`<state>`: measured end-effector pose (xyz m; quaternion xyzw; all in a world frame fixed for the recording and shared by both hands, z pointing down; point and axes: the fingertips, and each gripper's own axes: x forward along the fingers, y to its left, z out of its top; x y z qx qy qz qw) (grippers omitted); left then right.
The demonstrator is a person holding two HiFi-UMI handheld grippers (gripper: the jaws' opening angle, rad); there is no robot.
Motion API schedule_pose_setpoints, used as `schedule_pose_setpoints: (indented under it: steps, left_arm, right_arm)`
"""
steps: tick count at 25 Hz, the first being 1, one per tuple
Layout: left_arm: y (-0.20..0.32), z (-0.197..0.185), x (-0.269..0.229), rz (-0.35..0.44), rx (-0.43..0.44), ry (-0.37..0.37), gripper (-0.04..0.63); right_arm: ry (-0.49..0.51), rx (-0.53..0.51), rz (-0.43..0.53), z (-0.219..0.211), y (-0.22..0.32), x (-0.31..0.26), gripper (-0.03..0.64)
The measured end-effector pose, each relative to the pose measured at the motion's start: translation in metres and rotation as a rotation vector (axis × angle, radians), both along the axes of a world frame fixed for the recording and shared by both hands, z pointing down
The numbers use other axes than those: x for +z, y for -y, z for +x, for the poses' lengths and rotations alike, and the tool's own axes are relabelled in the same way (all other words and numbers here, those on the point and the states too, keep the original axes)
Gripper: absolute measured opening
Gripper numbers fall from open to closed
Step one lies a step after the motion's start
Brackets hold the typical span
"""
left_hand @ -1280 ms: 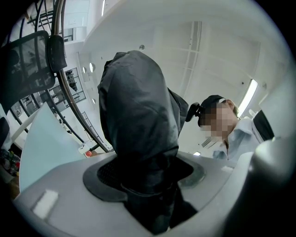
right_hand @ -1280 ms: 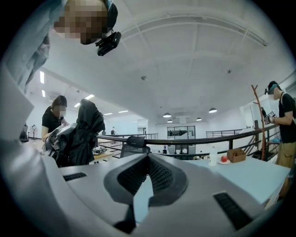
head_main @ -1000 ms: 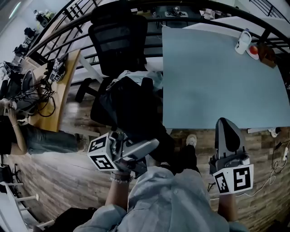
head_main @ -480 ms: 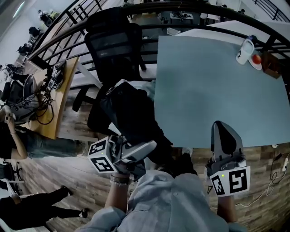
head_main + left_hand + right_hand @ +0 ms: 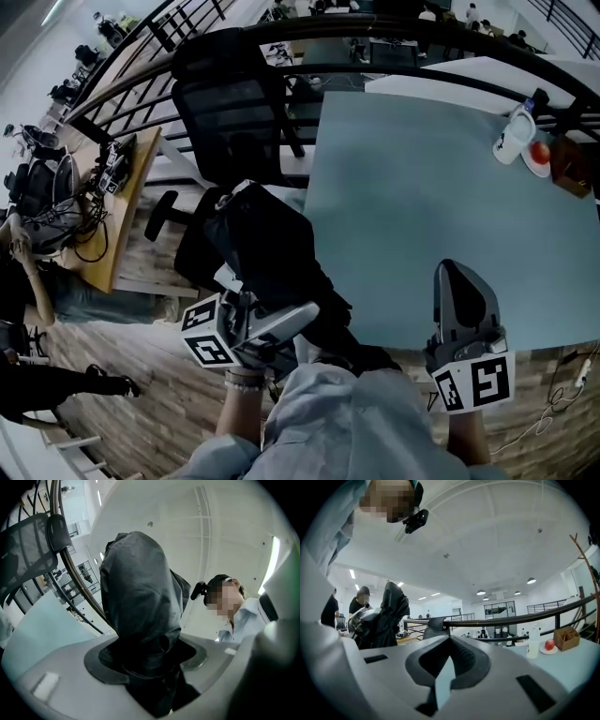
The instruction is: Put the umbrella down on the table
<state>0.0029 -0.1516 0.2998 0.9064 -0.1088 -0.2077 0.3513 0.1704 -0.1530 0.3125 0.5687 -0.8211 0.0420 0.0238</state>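
A: So, what does the left gripper [image 5: 300,319] have?

B: Its 2 fingers [image 5: 65,677] are clamped on the umbrella [image 5: 267,248], a folded black bundle. The fabric fills the gap between the pads and rises past the fingertips.

A: Is the umbrella on the table [image 5: 422,206]?

B: No. It is in the air, out beyond the left fingertips and off the table's left edge, over the wood floor. An office chair [image 5: 234,103] stands farther beyond it.

A: And the right gripper [image 5: 461,281]?

B: Its 2 jaws are drawn together, with only a thin sliver between the pads and nothing gripped. The fingertips hang over the near edge of the table, and the pale tabletop spreads out ahead of them.

A: Anything else ahead of those fingertips?

B: Far ahead and to their right, at the table's far corner, there are a white bottle [image 5: 511,136], a red apple [image 5: 539,153] on a small plate, and a wooden box [image 5: 570,169].
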Motion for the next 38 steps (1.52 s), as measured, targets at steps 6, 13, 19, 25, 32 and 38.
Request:
schedule_pose_setpoints:
  steps: [6,13,19,25,32,38]
  left_arm:
    - [0.014,0.023,0.005,-0.021,-0.055,-0.005,0.276]
    - [0.026,0.02,0.004,-0.025,-0.099,0.027,0.276]
    - [0.039,0.005,-0.006,-0.006,-0.107,0.041,0.276]
    - [0.051,-0.006,-0.007,0.004,-0.081,0.05,0.276]
    - [0.066,-0.01,-0.004,-0.007,-0.054,0.054,0.276]
    - [0.08,-0.008,0.008,-0.04,-0.049,0.104,0.276]
  right_arm:
    - [0.017,-0.05,-0.019,0.026,0.02,0.01,-0.009]
    - [0.027,-0.098,-0.035,0.022,0.035,0.017,-0.009]
    - [0.022,-0.105,-0.016,0.004,0.047,0.008,-0.009]
    - [-0.004,-0.083,0.006,-0.006,0.055,0.002,-0.009]
    - [-0.012,-0.047,0.021,-0.014,0.058,-0.009,-0.009]
    - [-0.012,-0.033,0.011,-0.014,0.06,-0.005,-0.009]
